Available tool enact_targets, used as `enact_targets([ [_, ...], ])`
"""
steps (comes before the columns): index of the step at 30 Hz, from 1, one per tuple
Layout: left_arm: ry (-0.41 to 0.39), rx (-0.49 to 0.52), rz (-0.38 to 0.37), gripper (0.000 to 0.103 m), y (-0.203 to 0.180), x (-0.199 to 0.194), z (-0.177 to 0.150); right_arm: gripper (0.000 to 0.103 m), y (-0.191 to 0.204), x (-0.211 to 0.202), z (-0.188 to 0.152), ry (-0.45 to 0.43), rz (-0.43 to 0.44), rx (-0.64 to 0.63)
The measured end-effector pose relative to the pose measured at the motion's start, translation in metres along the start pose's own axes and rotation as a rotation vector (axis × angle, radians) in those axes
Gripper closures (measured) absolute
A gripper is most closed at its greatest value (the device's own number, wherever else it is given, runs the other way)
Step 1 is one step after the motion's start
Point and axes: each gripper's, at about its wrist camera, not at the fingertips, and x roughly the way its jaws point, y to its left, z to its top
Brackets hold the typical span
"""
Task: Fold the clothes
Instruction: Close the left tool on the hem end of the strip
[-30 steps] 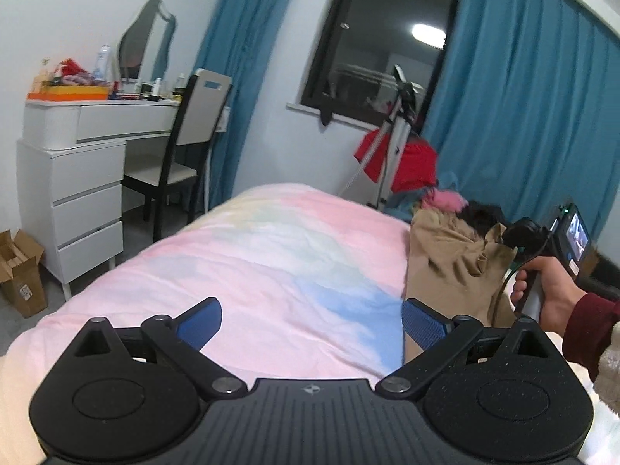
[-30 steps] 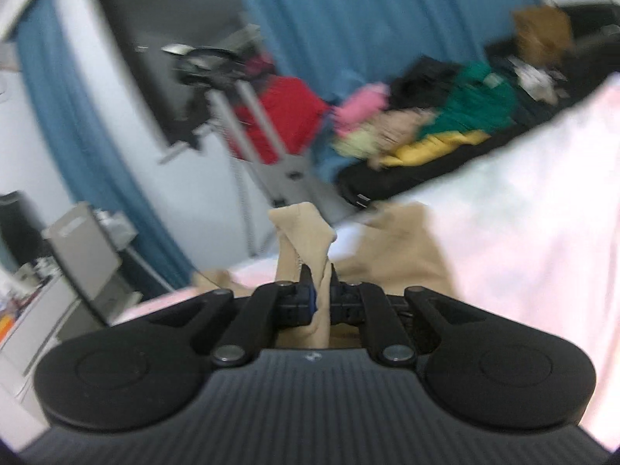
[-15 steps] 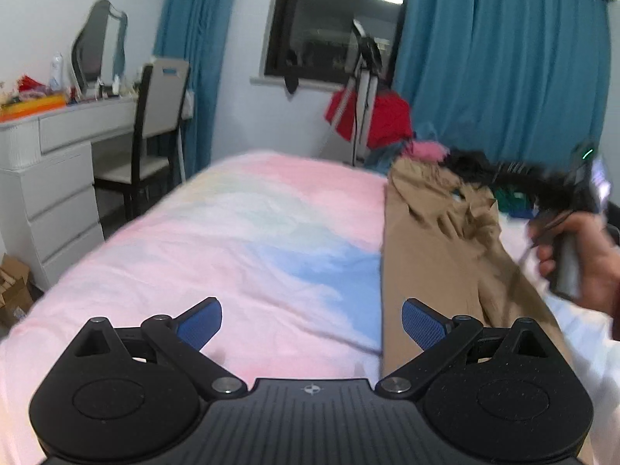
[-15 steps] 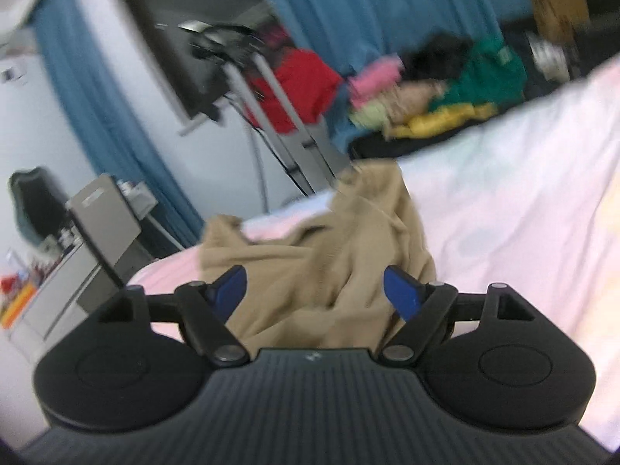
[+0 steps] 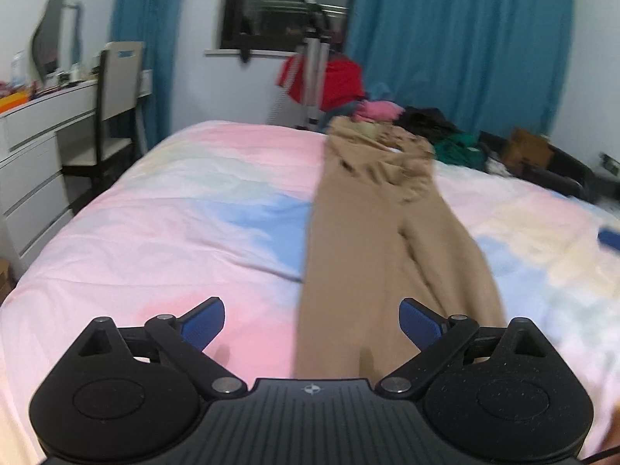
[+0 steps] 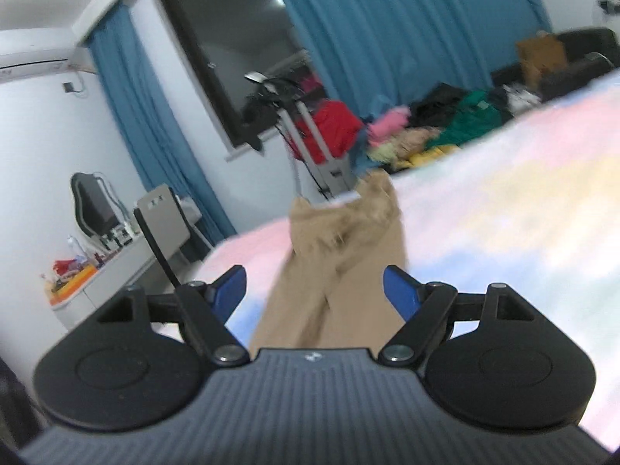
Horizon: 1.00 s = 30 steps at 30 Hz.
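Tan trousers lie stretched lengthwise on the pastel pink-and-blue bedspread, waist bunched at the far end and legs running toward me. My left gripper is open and empty, low over the near leg ends. My right gripper is open and empty, above the same trousers. A blue pad of the right gripper shows at the left wrist view's right edge.
A pile of coloured clothes lies beyond the bed's far end by a tripod with a red garment. A white dresser and chair stand left. Blue curtains cover the far wall.
My right gripper opened and let go of the trousers' waist, then drew back toward the legs. The trousers now lie flat. My left gripper swung right over the leg ends.
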Motion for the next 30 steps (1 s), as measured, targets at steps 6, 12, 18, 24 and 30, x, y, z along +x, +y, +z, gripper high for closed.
enact_targets([
  [6,0.062,0.045,-0.114,0.011,-0.016,-0.010,-0.013,0.022,-0.011,-0.024,-0.018,0.046,-0.049,0.072],
  [12,0.142,0.009,-0.123,0.034,-0.012,0.001,-0.018,0.022,-0.013,-0.022,-0.021,0.048,-0.025,0.099],
  [18,0.176,0.075,-0.122,0.051,-0.023,0.013,-0.026,0.022,-0.028,-0.018,-0.026,0.090,-0.013,0.182],
  [24,0.268,0.133,-0.083,0.070,-0.029,0.032,-0.034,0.022,-0.040,-0.009,-0.031,0.138,0.010,0.253],
  [30,0.312,0.179,-0.045,0.094,-0.034,0.041,-0.039,0.022,-0.042,-0.005,-0.034,0.163,0.017,0.268],
])
